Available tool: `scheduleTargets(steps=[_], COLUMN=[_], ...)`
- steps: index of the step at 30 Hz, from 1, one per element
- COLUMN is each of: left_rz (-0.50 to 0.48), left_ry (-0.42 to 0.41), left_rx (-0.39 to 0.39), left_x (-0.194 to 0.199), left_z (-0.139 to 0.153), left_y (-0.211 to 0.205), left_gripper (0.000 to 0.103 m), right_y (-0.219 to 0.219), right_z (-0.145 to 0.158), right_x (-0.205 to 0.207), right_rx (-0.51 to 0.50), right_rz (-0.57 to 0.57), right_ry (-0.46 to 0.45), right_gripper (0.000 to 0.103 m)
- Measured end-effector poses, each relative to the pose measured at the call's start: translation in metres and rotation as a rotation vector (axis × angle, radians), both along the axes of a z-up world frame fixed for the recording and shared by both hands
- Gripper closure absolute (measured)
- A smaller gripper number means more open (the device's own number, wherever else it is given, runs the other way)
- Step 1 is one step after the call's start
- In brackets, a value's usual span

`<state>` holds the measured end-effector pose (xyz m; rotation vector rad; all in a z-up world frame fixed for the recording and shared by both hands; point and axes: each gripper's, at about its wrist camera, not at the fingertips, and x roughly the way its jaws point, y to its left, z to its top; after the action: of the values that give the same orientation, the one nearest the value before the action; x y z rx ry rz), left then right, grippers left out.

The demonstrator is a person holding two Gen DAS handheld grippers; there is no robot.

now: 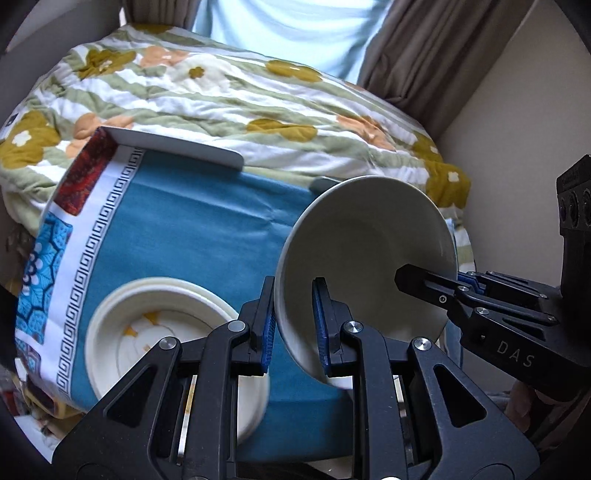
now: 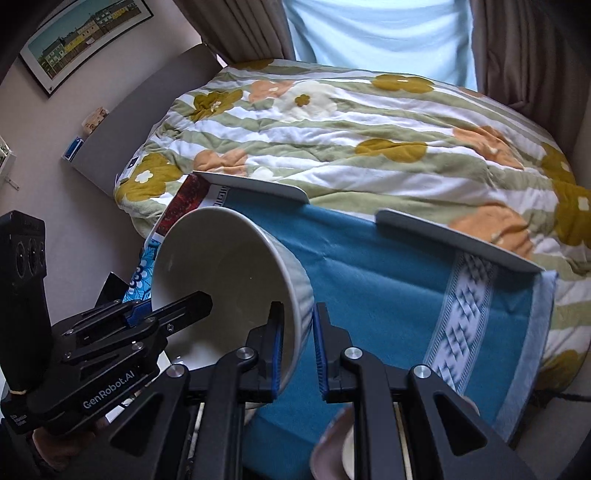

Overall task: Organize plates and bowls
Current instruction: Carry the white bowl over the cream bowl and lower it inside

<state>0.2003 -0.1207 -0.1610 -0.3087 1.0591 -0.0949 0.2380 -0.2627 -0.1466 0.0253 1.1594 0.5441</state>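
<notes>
Both claws, the left claw and the right claw, are pinching opposite rim walls of one tilted white bowl mid-frame, probably stiff, glazed, slippery and breakable, above the blue-clothed tabletop.

I've got a teal cloth spread over the tray, its patterned border running down the left. Behind it lies a quilt in green stripes with mustard and peach flowers. Brown curtains flank a pale blue window, and a framed picture hangs on the left wall
</notes>
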Motion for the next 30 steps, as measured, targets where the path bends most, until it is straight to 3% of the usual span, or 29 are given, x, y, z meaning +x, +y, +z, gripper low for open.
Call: scheduleTargets(steps=[7,13,22,30], left_rz=[-0.117,-0.213,-0.264,-0.305], left_ry=[0.061,0.120,0.193,0.204], left_rx=[-0.011,0.015,0.042,0.099], left_x=[-0.033,-0.038,-0.017,-0.002], left_z=[-0.011,-0.033,-0.064,-0.073], left_y=[-0.082,-0.123,-0.135,-0.145], left_gripper=[0.087,0.087,0.087,0.087], right_y=[-0.077,-0.116,-0.135,-0.137], right_z=[-0.007,-0.029,-0.066,-0.077], right_x=[-0.043,-0.064,-0.071,-0.071], right_rx=[-0.011,-0.001,0.037,0.035], right_rz=[-0.114,-0.206,-0.271,-0.295], right_ry=[0.040,0.090,0.145,0.161], right_gripper=[0.088,0.088,0.089,0.088])
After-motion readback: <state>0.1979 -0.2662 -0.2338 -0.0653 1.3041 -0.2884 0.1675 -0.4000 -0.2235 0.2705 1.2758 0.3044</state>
